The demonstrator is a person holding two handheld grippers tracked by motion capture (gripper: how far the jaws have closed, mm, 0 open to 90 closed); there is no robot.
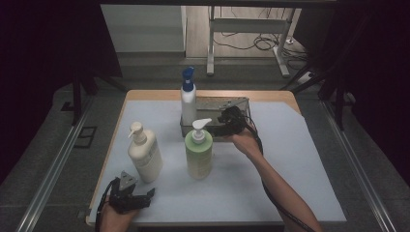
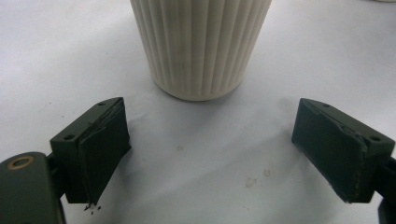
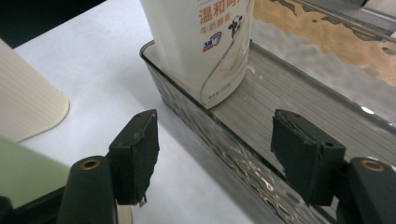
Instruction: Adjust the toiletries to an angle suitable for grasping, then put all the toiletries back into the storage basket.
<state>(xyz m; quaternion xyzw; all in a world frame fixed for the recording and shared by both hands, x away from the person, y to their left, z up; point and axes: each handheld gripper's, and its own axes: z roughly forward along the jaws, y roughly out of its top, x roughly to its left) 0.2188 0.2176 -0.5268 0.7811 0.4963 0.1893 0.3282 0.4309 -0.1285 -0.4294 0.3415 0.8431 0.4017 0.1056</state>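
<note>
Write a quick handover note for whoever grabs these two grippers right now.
Right gripper: open, holding nothing, at the tray's near wall.
Left gripper: open, holding nothing, facing the cream bottle.
Done: blue-capped white bottle stands in the tray's left end.
Left: the cream bottle and the green bottle stand on the white mat, outside the tray; probably they go in next.
</note>
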